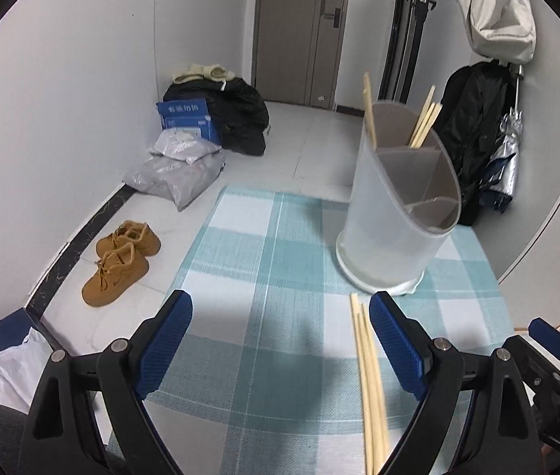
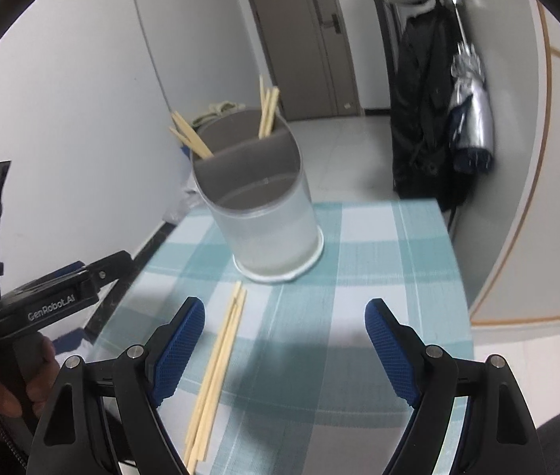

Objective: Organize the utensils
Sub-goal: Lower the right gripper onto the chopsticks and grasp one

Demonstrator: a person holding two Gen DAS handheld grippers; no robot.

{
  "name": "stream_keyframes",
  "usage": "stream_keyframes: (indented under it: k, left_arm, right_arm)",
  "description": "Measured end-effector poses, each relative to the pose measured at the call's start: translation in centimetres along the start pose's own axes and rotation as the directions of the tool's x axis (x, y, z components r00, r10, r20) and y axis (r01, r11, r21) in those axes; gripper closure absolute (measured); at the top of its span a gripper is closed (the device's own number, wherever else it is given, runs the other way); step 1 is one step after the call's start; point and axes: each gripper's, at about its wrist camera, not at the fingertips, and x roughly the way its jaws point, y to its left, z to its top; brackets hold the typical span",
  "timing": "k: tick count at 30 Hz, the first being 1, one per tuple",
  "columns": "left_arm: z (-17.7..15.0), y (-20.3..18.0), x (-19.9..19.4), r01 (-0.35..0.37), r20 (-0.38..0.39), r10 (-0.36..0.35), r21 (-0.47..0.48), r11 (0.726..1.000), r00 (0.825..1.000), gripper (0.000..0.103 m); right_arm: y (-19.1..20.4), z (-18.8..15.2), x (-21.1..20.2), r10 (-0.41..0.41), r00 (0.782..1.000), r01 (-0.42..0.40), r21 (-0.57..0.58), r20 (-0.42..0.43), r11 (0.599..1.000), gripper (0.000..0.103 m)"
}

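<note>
A frosted utensil holder (image 1: 399,213) (image 2: 272,221) with grey dividers stands on the teal checked tablecloth (image 1: 272,237) (image 2: 379,245). Wooden chopsticks (image 1: 424,122) (image 2: 268,111) stick up from its far compartments; the near compartment looks empty. A loose bundle of chopsticks (image 1: 371,376) (image 2: 216,368) lies flat on the cloth in front of the holder. My left gripper (image 1: 280,304) hangs open over the cloth, the bundle just inside its right finger. My right gripper (image 2: 286,308) is open too, with the bundle just inside its left finger. Neither holds anything.
Tan shoes (image 1: 121,261), plastic bags (image 1: 177,174) and a black jacket (image 1: 236,118) lie on the floor left of the table. Dark coats and a silver umbrella (image 2: 470,111) hang at the right wall. A hand (image 2: 6,392) grips the left gripper's handle at the left.
</note>
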Motion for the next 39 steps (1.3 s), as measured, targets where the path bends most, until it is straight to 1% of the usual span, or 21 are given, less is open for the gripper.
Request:
stream_keyframes:
  k: [2,4,7,11,13,15,16,17,19,20,21,25,28,30,34,35,36,39]
  left_arm:
    - [0.0,0.5,0.5,0.035,-0.038,-0.036,-0.037,0.999,0.999,0.015]
    - [0.1,0.8,0.8,0.05,-0.057,-0.054,-0.06,0.997,0.997,0.015]
    - [0.3,1.6,0.8,0.062,-0.052,-0.066,-0.078,0.995,0.996,0.015]
    - [0.9,3.4,0.8,0.066,-0.042,-0.072,-0.134,0.989,0.997,0.015]
    - [1.1,4.4,0.8,0.07,-0.047,-0.08,-0.173,0.982,0.996,0.015]
    - [1.3,5.3,1.0,0.068,-0.056,-0.081,-0.21,0.975,0.995,0.015]
    - [1.3,5.5,1.1,0.065,-0.061,-0.08,-0.219,0.974,0.995,0.015]
    - [1.3,6.0,1.1,0.056,-0.066,-0.074,-0.233,0.971,0.995,0.015]
    - [1.2,6.7,1.0,0.038,-0.066,-0.057,-0.26,0.965,0.996,0.015]
    - [1.2,7.0,0.9,0.035,-0.068,-0.056,-0.275,0.961,0.996,0.015]
    - [1.2,7.2,1.0,0.038,-0.07,-0.06,-0.286,0.958,0.996,0.015]
    - [1.2,7.1,1.2,0.043,-0.079,-0.07,-0.303,0.952,0.994,0.015]
    - [1.4,7.5,1.5,0.052,-0.093,-0.085,-0.31,0.949,0.992,0.015]
    - [1.4,7.6,1.6,0.055,-0.098,-0.09,-0.316,0.947,0.991,0.015]
    - [1.4,7.8,1.9,0.059,-0.112,-0.101,-0.325,0.944,0.989,0.015]
    - [1.4,7.9,1.9,0.06,-0.116,-0.103,-0.327,0.943,0.988,0.015]
    - [1.4,8.0,2.0,0.06,-0.119,-0.105,-0.331,0.942,0.987,0.015]
    - [1.3,8.3,2.3,0.065,-0.139,-0.122,-0.355,0.932,0.983,0.015]
  right_arm:
    - [0.3,-0.3,0.8,-0.006,0.999,0.005,-0.006,-0.032,1.0,0.02]
    - [0.7,-0.5,1.5,-0.007,0.999,0.006,-0.021,-0.053,1.0,0.02]
    - [1.4,-0.8,2.7,-0.005,0.995,0.001,-0.045,-0.099,0.999,0.02]
    - [2.3,-1.1,4.4,-0.003,0.988,-0.009,-0.076,-0.155,0.997,0.021]
    - [2.8,-1.2,5.4,0.004,0.982,-0.021,-0.087,-0.187,0.996,0.026]
    - [3.2,-1.3,6.4,0.007,0.976,-0.028,-0.095,-0.219,0.995,0.036]
    - [3.5,-1.4,7.1,0.003,0.97,-0.03,-0.107,-0.242,0.994,0.038]
    - [3.7,-1.5,7.5,-0.002,0.967,-0.03,-0.118,-0.255,0.993,0.043]
    - [4.2,-1.8,8.7,-0.024,0.957,-0.022,-0.151,-0.291,0.988,0.049]
    - [4.3,-1.9,9.1,-0.026,0.953,-0.024,-0.159,-0.303,0.987,0.056]
    - [4.5,-2.0,9.6,-0.027,0.948,-0.028,-0.167,-0.318,0.986,0.06]
    - [5.0,-2.7,10.9,-0.037,0.932,-0.031,-0.181,-0.36,0.983,0.064]
    - [5.4,-2.9,10.9,-0.062,0.931,-0.016,-0.209,-0.361,0.978,0.064]
    - [5.8,-3.1,11.0,-0.076,0.93,-0.009,-0.23,-0.359,0.973,0.068]
    - [6.3,-3.0,11.0,-0.094,0.922,0.001,-0.242,-0.376,0.97,0.072]
    - [6.4,-2.8,11.0,-0.107,0.92,0.009,-0.252,-0.377,0.968,0.078]
    - [6.5,-2.8,11.2,-0.129,0.912,0.022,-0.267,-0.389,0.963,0.082]
    - [7.1,-2.8,11.5,-0.157,0.905,0.035,-0.299,-0.396,0.954,0.082]
